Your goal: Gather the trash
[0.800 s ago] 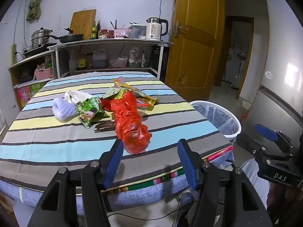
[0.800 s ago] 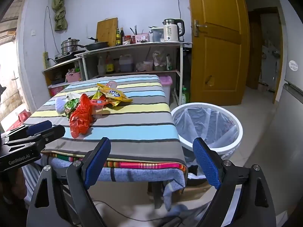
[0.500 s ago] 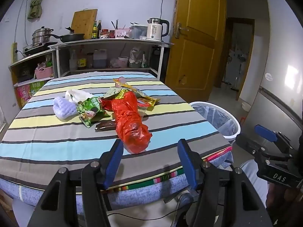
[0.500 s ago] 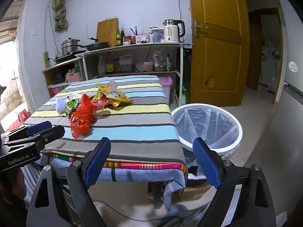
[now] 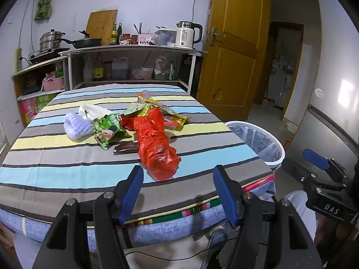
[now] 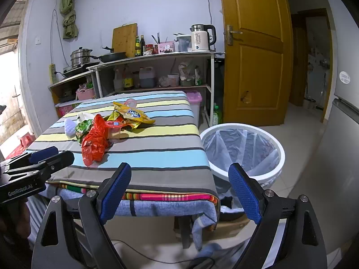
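A pile of trash lies on the striped table (image 5: 56, 174): a red plastic bag (image 5: 157, 143), a green snack packet (image 5: 107, 131), a dark wrapper (image 5: 125, 149), yellow packets (image 6: 132, 115), a white bag (image 5: 92, 111) and a pale blue pouch (image 5: 75, 126). A clear cup with a red lid (image 6: 114, 130) stands by the red bag (image 6: 95, 140). My left gripper (image 5: 177, 192) is open and empty, just short of the red bag at the table's near edge. My right gripper (image 6: 179, 192) is open and empty, off the table's corner. A white lined bin (image 6: 244, 150) stands on the floor right of the table.
A shelf unit (image 5: 134, 67) with pots, bottles and a kettle (image 5: 186, 34) stands behind the table. A yellow door (image 5: 233, 51) is at the back right. A grey fridge side (image 6: 341, 134) is on the far right. The bin also shows in the left wrist view (image 5: 258, 141).
Both grippers have drifted very slightly; the views are almost unchanged. Nothing on the table has moved.
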`<state>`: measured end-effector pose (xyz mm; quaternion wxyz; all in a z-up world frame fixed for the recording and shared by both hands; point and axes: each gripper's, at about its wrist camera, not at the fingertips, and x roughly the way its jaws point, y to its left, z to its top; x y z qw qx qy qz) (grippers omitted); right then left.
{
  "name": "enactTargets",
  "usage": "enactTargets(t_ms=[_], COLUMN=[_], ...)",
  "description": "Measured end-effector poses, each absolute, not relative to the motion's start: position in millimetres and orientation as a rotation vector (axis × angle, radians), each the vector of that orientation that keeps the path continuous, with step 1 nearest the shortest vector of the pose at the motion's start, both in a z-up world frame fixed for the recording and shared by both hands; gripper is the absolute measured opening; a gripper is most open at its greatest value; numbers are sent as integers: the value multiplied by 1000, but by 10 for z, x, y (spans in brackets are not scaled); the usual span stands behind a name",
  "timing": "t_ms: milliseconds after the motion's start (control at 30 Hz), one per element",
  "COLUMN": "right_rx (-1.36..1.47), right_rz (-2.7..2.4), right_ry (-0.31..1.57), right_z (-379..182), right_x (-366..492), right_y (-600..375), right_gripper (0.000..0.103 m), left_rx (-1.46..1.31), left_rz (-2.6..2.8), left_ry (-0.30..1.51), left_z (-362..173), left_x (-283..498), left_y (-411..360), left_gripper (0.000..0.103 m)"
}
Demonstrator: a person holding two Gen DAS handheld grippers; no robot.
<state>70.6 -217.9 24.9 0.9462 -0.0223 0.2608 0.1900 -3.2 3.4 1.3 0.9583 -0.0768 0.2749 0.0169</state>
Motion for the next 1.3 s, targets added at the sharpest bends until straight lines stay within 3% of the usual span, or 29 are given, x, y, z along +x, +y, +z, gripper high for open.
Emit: enactTargets(t_ms=[1300], right_rx=[-46], right_rz=[381], right_ry=[522], right_z=[245], right_x=[681], right_y=[-2170], right_gripper=[89], left_rx=[-157], left_rz=[51], left_ry=[539], left_z=[46], left_x=[-81], left_y=[26], left_gripper=[72])
